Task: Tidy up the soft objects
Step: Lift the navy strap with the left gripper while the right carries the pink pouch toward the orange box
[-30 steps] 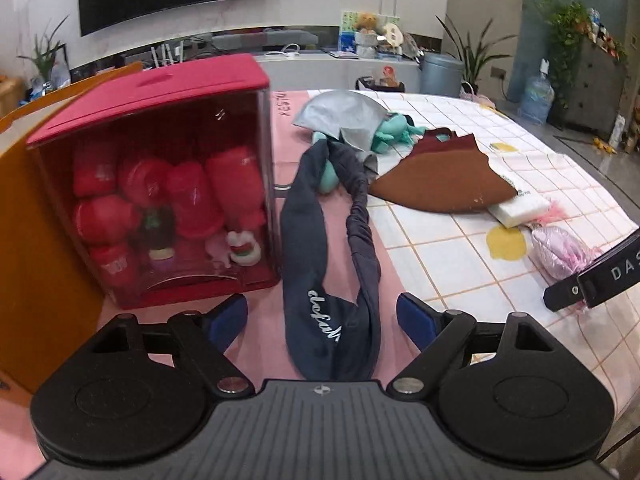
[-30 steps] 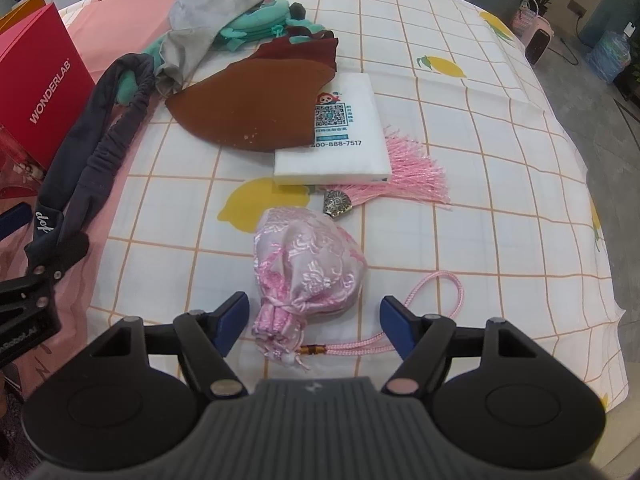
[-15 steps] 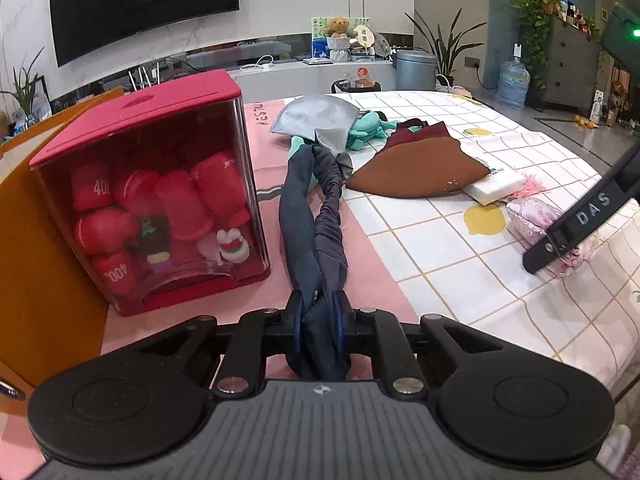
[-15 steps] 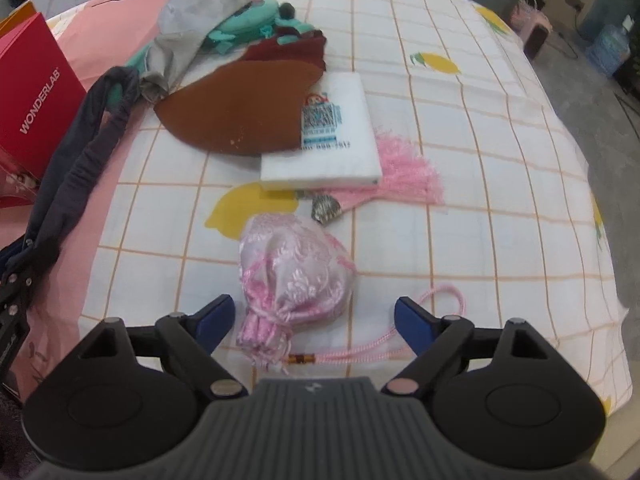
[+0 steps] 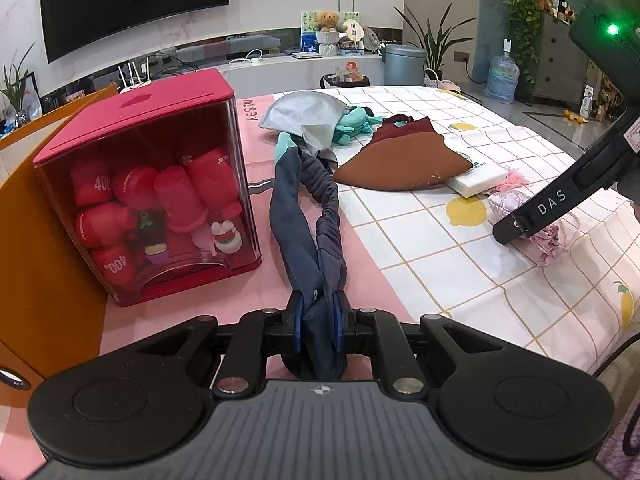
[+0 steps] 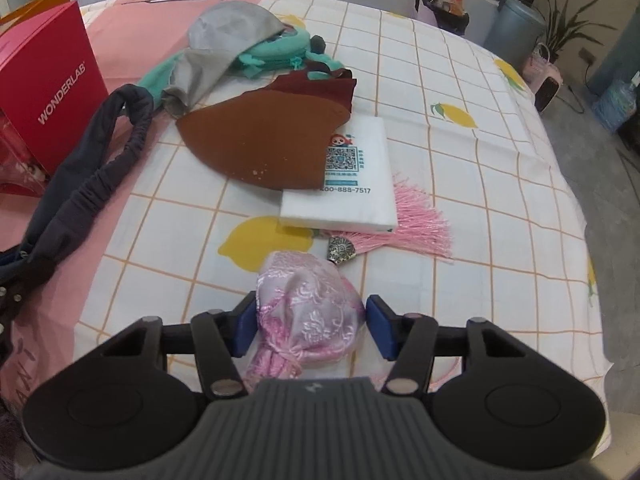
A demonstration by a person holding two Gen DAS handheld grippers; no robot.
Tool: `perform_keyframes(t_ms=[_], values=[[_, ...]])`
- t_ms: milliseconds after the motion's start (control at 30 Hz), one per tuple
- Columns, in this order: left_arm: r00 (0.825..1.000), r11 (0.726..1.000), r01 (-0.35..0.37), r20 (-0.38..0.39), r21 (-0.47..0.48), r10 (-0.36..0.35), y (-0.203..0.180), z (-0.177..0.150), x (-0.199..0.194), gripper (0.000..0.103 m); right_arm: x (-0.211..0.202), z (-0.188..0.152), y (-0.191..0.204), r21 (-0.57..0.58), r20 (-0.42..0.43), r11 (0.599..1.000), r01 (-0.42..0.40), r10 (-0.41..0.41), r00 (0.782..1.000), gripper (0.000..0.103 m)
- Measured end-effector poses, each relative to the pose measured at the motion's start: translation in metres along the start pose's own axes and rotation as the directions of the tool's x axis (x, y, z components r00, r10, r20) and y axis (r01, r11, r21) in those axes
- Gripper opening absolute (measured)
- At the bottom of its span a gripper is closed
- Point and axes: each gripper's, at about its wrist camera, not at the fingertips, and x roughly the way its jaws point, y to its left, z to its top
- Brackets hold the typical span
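Observation:
My left gripper (image 5: 317, 322) is shut on the near end of a dark navy headband (image 5: 306, 208), which stretches away across the pink cloth; it also shows in the right wrist view (image 6: 86, 176). My right gripper (image 6: 310, 326) is around a pink brocade pouch (image 6: 308, 308), its pads at the pouch's two sides, partly closed and touching or nearly touching it. A brown cloth (image 6: 264, 144), a grey cloth (image 6: 228, 36) and a teal soft item (image 6: 276, 54) lie further back.
A red transparent box (image 5: 148, 184) of red items stands left of the headband, an orange panel (image 5: 36, 240) beside it. A white tissue pack (image 6: 344, 176) and a pink tassel (image 6: 416, 224) lie behind the pouch. The table's edge (image 6: 592, 280) drops off at the right.
My left gripper closed on the headband and lifted its end slightly. My right gripper moved forward over the pouch and its fingers narrowed around it.

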Motion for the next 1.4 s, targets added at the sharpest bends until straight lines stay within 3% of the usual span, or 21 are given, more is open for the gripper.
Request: perform_keyframes(t_ms=[133, 333, 700, 933, 1100, 1200, 1400], values=[[1.0, 1.0, 0.004, 0.006, -0.005, -0.004, 0.002, 0.002, -0.008, 0.016, -0.006, -0.002, -0.003, 0.038, 0.003, 0.999, -0.017, 0.016, 1.0, 0.049], [0.999, 1.0, 0.012, 0.029, -0.001, -0.012, 0.005, 0.009, -0.02, 0.016, -0.032, -0.002, -0.014, 0.172, 0.083, 0.982, -0.079, 0.065, 0.994, 0.049], [0.998, 0.996, 0.054, 0.045, -0.07, -0.051, 0.015, 0.025, -0.032, 0.016, -0.073, -0.021, -0.029, 0.313, 0.167, 0.946, -0.087, 0.035, 0.985, 0.049], [0.999, 0.997, 0.035, 0.019, -0.069, -0.034, 0.02, 0.022, -0.055, 0.016, -0.108, -0.033, 0.006, 0.229, 0.218, 0.962, -0.149, 0.099, 0.971, 0.049], [0.999, 0.992, 0.031, 0.027, -0.121, -0.028, 0.044, 0.012, -0.088, 0.016, -0.131, -0.045, 0.047, 0.124, 0.229, 0.973, -0.193, 0.161, 0.96, 0.049], [1.0, 0.993, -0.021, -0.003, -0.118, 0.021, 0.058, 0.01, -0.106, 0.016, -0.144, -0.049, 0.072, 0.054, 0.232, 0.975, -0.216, 0.198, 0.952, 0.049], [0.997, 0.984, -0.073, 0.023, -0.16, 0.077, 0.093, 0.004, -0.149, 0.016, -0.174, -0.042, 0.124, -0.067, 0.267, 0.956, -0.286, 0.294, 0.918, 0.049]])
